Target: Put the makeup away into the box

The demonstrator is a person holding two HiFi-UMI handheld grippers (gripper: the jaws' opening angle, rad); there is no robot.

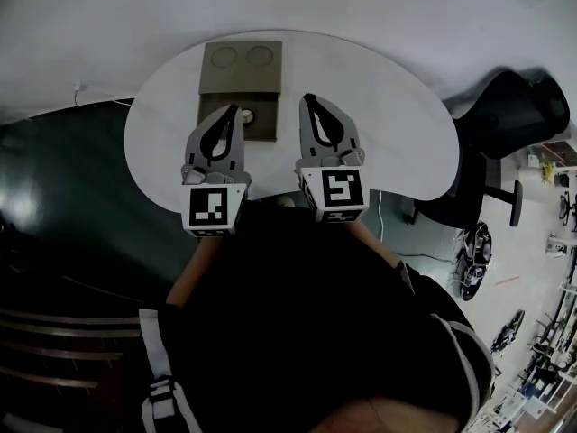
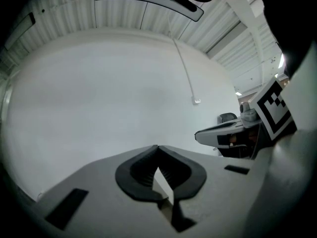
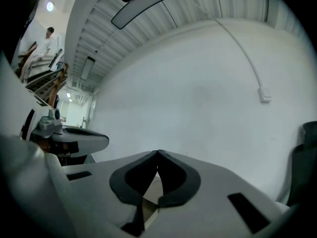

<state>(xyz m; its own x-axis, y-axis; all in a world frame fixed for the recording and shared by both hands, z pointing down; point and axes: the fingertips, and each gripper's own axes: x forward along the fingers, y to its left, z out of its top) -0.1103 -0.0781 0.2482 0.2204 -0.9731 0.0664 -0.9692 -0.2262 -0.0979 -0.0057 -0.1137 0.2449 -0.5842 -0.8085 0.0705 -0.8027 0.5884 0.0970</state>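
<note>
In the head view a brown box (image 1: 240, 69) lies open on the far part of the round white table (image 1: 388, 124). Its upper half shows two round recesses, and a small round item (image 1: 246, 114) sits in its lower half. My left gripper (image 1: 233, 109) is held level above the near side of the box, jaws shut with nothing between them. My right gripper (image 1: 309, 98) is beside it to the right, over bare tabletop, also shut and empty. Both gripper views face a white wall, with the left gripper (image 2: 157, 147) and the right gripper (image 3: 158, 152) closed tip to tip.
A small pale round thing (image 1: 285, 202) lies at the table's near edge between the two marker cubes. A black office chair (image 1: 514, 115) stands right of the table. A white cable (image 3: 247, 58) runs down the wall to a small socket.
</note>
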